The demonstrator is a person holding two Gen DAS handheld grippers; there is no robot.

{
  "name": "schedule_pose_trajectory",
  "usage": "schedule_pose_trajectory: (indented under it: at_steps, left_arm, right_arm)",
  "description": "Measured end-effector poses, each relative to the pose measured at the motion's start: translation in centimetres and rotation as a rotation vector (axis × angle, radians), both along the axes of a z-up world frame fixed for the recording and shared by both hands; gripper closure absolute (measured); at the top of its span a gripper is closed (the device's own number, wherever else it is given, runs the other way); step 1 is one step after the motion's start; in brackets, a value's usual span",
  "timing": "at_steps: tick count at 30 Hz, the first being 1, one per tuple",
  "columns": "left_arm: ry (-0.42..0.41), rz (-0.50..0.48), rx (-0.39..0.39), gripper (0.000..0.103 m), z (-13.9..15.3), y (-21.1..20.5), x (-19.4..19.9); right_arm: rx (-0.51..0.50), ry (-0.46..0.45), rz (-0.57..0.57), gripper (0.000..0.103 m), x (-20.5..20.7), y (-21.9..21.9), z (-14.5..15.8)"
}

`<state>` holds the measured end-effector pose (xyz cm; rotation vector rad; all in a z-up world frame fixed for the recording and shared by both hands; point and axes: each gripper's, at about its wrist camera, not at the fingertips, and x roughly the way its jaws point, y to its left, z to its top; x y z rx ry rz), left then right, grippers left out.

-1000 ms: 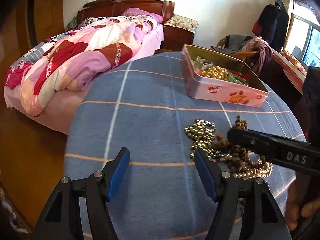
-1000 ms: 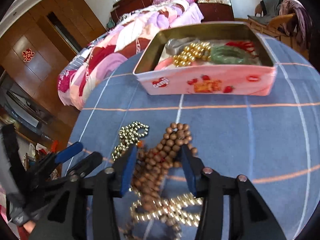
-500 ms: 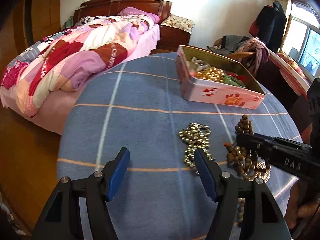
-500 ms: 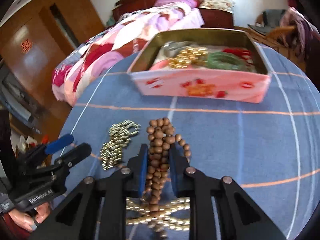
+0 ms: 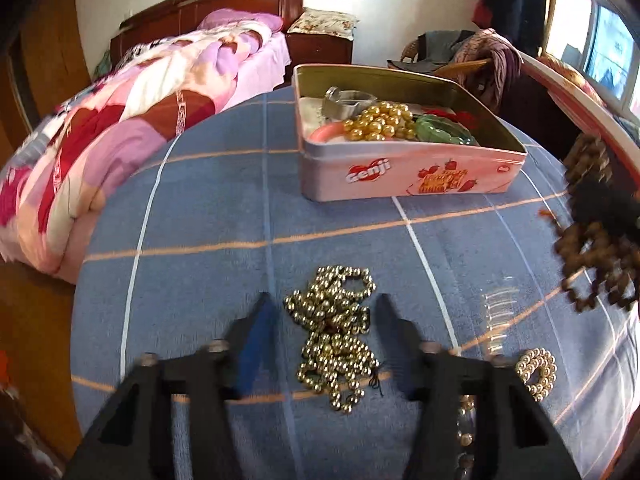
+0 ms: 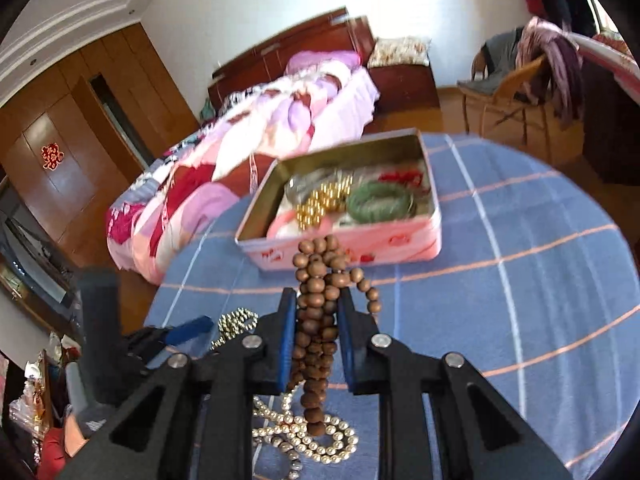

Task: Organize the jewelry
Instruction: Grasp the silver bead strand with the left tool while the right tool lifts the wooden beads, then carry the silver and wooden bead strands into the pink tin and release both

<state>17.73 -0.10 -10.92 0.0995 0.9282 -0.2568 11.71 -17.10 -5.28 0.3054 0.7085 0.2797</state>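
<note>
Wooden beads: brown wooden bead string (image 6: pixel 316 320) clamped between the blue pads of the right tool (image 6: pixel 317 320), lifted clear of the table; loops bunch above the fingertips and a tail hangs down below them.
Right tool: clenched on the wooden beads, in front of the near wall of the tin (image 6: pixel 434 236).
Left tool: left tool (image 5: pixel 326 320) spread wide, holding nothing, its fingers flanking the brass bead chain (image 5: pixel 334 332) that lies on the table (image 5: pixel 208 216); whether the fingers touch the cloth cannot be told.
Left view only: wooden beads (image 5: pixel 592 248) appear as a blurred brown cluster at the right edge, well above the cloth; a small coil of pale gold beads (image 5: pixel 537 372) lies just right of the left tool; a faint ridged clear item (image 5: pixel 498 320) beside it is too blurred to name.
Right view only: pearl strand (image 6: pixel 308 436) lies in loops on the table directly under the hanging wooden beads; left tool (image 6: pixel 188 330) shows at lower left with one blue pad next to the brass bead chain (image 6: pixel 236 324).
Tin contents: pink open tin holds gold beads (image 5: pixel 380 122), a green bangle (image 5: pixel 440 132), a red item (image 6: pixel 402 178), a silvery piece (image 5: pixel 348 102).
Table: blue cloth with orange and white lines.
Background: bed with pink patterned quilt (image 5: pixel 132 120) to the left, chair with draped clothes (image 6: pixel 532 76) behind the table.
</note>
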Motion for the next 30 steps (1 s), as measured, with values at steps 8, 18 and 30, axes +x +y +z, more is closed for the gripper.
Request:
schedule_pose_trajectory:
  at_steps: [8,18,30]
  left_arm:
    - [0.002,0.010,-0.157,0.094,0.4,2.4,-0.5]
    - [-0.164,-0.030,-0.299,0.094,4.9,3.0,-4.3]
    - [-0.274,-0.103,-0.325,0.094,8.9,1.2,-3.7]
  right_arm:
    - [0.032,-0.045,-0.023,0.080,-0.8,-0.5,1.0]
    - [0.047,-0.059,-0.063,0.080,-1.7,-2.0,1.5]
    - [0.006,-0.122,-0.091,0.080,-1.4,-2.8,3.4]
